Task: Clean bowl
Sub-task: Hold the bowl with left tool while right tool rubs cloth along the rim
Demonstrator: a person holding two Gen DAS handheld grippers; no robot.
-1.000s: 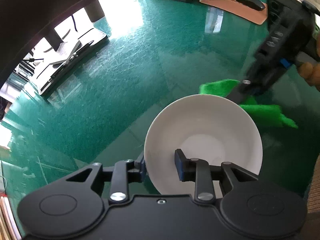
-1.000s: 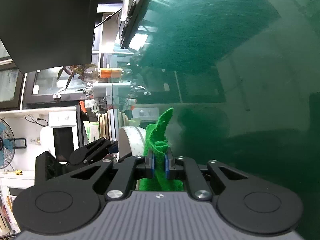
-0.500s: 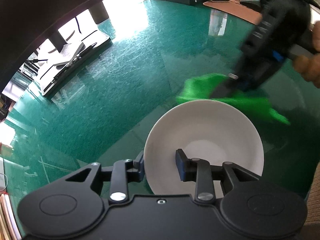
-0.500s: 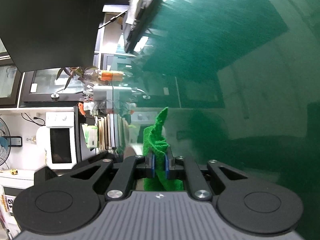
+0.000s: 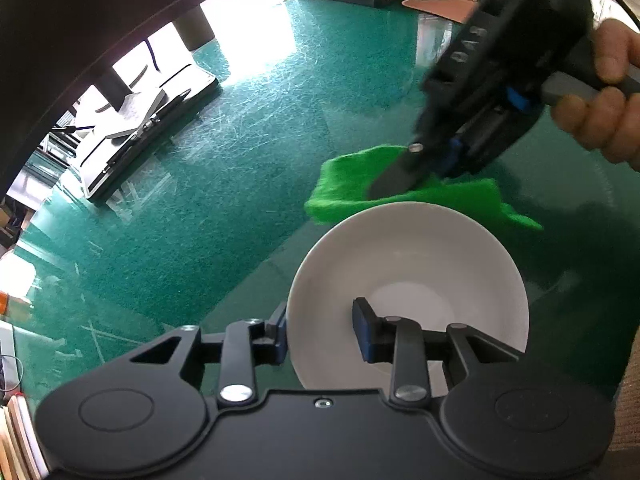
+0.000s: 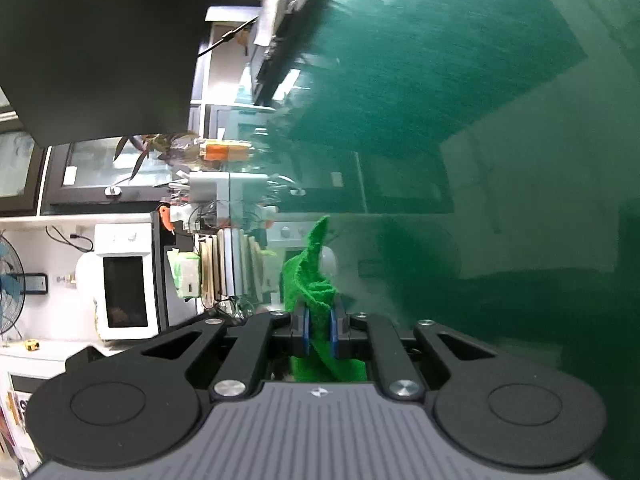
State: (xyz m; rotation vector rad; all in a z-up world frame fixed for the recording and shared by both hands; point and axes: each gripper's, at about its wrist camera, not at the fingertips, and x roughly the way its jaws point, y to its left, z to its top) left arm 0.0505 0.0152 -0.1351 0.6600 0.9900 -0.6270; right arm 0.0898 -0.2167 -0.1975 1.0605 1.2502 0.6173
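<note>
Compared with a second ago, the right gripper (image 5: pixel 404 184) has come in from the right edge of the left wrist view toward the middle, and the bright green fuzzy cloth (image 5: pixel 400 192) it carries now hangs just beyond the far rim of the round white ceramic bowl (image 5: pixel 408 280), where before it lay further right. The bowl itself has not shifted within the left gripper (image 5: pixel 320 336).

The left gripper's jaws stand moderately apart, clamped across the bowl's near rim: one blue-padded finger outside the wall, the other inside. The bowl is held above the glossy green glass tabletop (image 5: pixel 224 184), its opening tilted toward the camera. Being round, it has no long axis.

In the right wrist view the jaws are narrow, pinching the cloth (image 6: pixel 316 300) between blue pads. The cloth's long axis runs forward along the fingers, its pointed corner leading away. A person's hand (image 5: pixel 600 92) grips the right gripper's handle.
</note>
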